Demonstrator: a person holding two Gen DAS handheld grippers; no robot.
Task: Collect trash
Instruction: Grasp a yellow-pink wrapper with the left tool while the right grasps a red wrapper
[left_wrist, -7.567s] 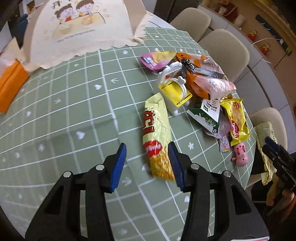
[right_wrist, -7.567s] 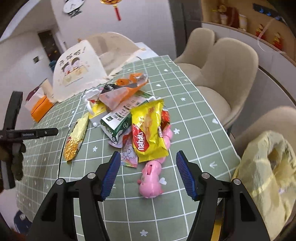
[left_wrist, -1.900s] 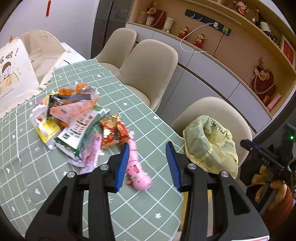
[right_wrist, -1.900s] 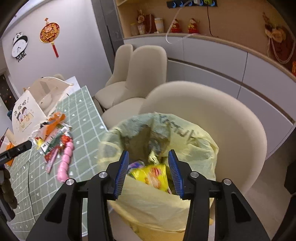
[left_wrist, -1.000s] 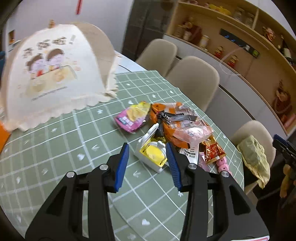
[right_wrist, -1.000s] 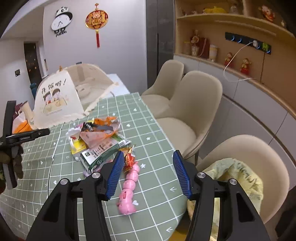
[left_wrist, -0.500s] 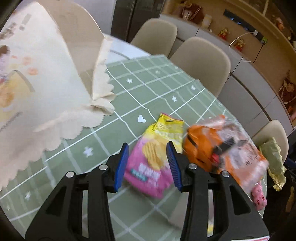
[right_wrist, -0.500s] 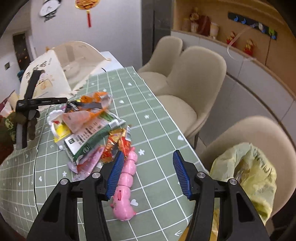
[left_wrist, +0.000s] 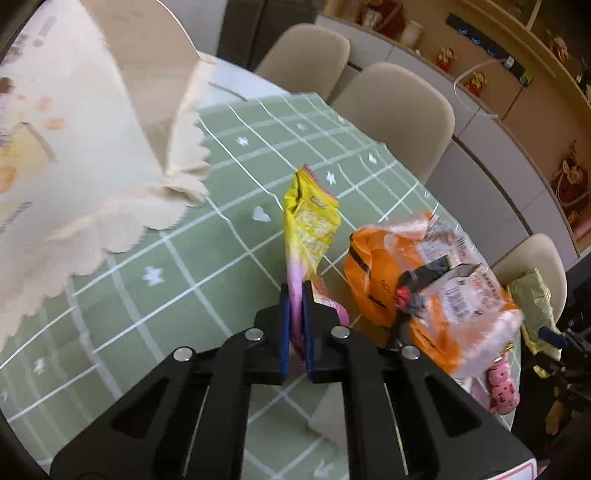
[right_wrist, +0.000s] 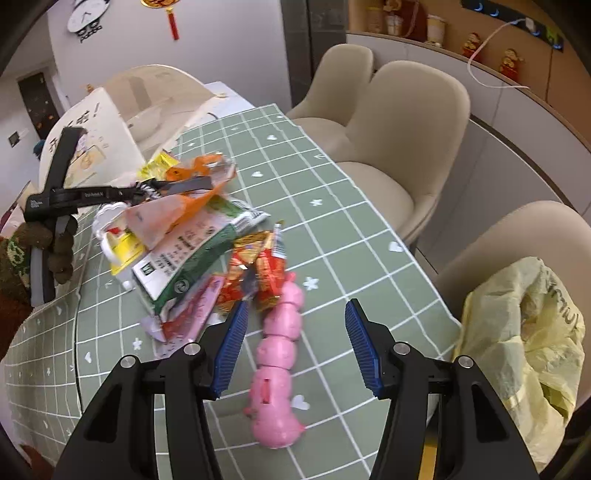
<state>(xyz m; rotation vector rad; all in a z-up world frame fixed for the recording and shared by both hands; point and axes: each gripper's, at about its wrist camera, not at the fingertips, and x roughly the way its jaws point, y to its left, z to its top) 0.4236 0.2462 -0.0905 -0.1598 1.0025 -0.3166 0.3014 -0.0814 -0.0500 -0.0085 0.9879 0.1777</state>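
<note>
The pink-and-yellow snack wrapper (left_wrist: 310, 236), center frame over the table (left_wrist: 207, 273), is pinched by the left claw (left_wrist: 295, 325) at one thin edge, so it could easily get dropped, while the right claw (right_wrist: 295, 343) is held wide and empty.

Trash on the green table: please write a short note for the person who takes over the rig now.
Left gripper: shut on the yellow and pink snack packet.
Right gripper: open, empty, over the pink plastic caterpillar toy.
Yellow plastic trash bag: on the beige chair beside the table.
Left to do: bag the held packet, then the wrapper pile.
</note>
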